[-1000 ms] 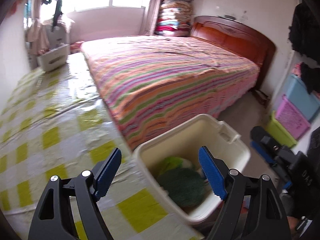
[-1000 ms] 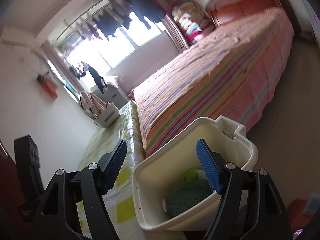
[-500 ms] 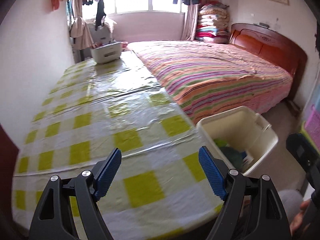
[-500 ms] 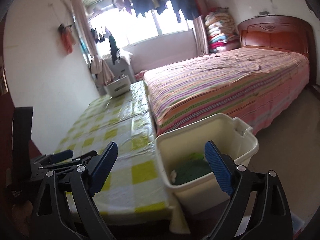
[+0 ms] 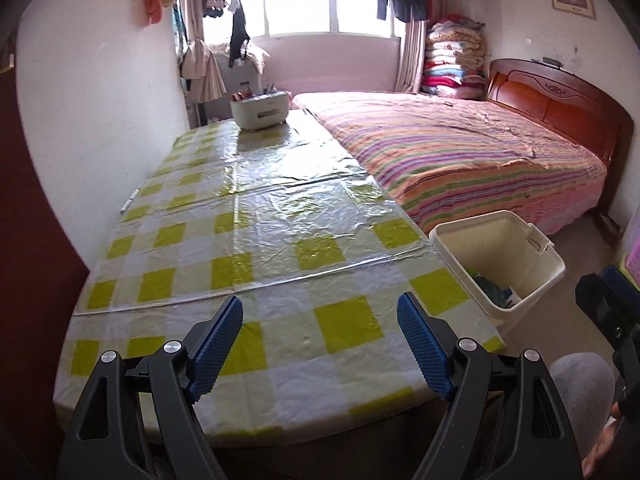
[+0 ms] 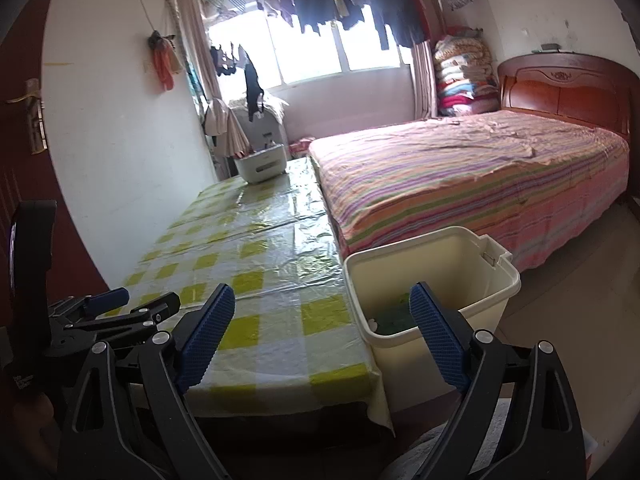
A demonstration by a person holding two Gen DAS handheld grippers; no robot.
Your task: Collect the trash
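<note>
A cream plastic bin (image 5: pixel 532 268) stands on the floor at the table's right side, between table and bed; it also shows in the right wrist view (image 6: pixel 472 288). Green trash (image 5: pixel 490 290) lies in its bottom, also seen in the right wrist view (image 6: pixel 394 318). My left gripper (image 5: pixel 320 344) is open and empty over the table's near edge. My right gripper (image 6: pixel 322 334) is open and empty, near the table's front right corner and the bin. The left gripper also appears at the left of the right wrist view (image 6: pixel 112 308).
The table (image 5: pixel 256 216) has a yellow-and-white check cloth under clear plastic. A white basket (image 5: pixel 260 112) stands at its far end and a thin white stick (image 5: pixel 130 201) lies at its left edge. A striped bed (image 5: pixel 460 152) is to the right.
Both grippers pulled back and up from over the bin. The left view swung left onto the whole table; the bin now sits lower right. Both stay open.
</note>
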